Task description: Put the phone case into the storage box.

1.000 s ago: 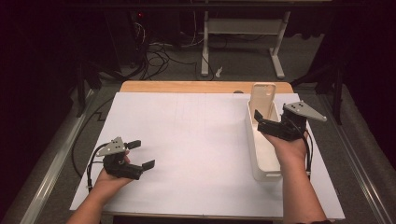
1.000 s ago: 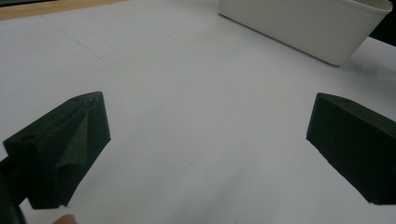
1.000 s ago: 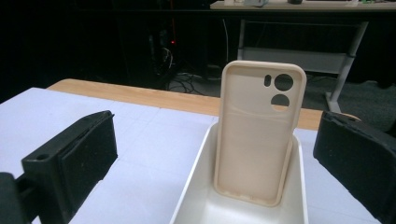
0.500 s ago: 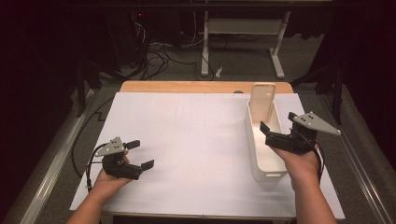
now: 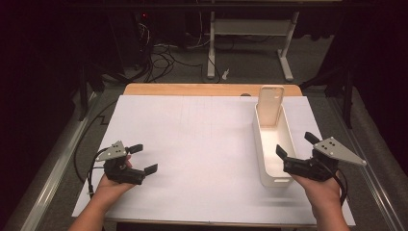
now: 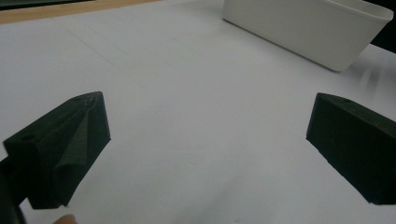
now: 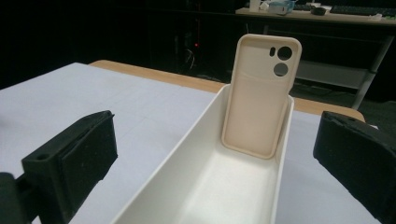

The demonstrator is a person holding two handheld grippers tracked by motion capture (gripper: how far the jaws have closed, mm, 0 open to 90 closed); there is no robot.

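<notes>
Two claws are over the bench [image 5: 202, 91], which is covered with a large white paper sheet [image 5: 202, 144]. The right claw [image 5: 296, 151] is released, its two black jaws stand wide apart and hold nothing. It is at the near end of a long, narrow white plastic tray [image 5: 263, 154], which lies on the right part of the sheet with its length running away from the person. In the high view one jaw is over the near right part of the tray and the other is beside it on the right; if they touch the rim, I cannot tell. In the right gripper view the tray [image 7: 163, 182] runs forward between the two jaws. A cream-coloured phone case with two round camera holes [image 7: 259, 100] stands at the far end of the tray, nearly upright, leaning on the far wall, well apart from the right claw. In the high view the case [image 5: 270, 103] rises above the tray rim. The left claw [image 5: 143, 158] is also released and empty, low over the bare sheet at the near left, well apart from the tray [image 6: 308, 28].
</notes>
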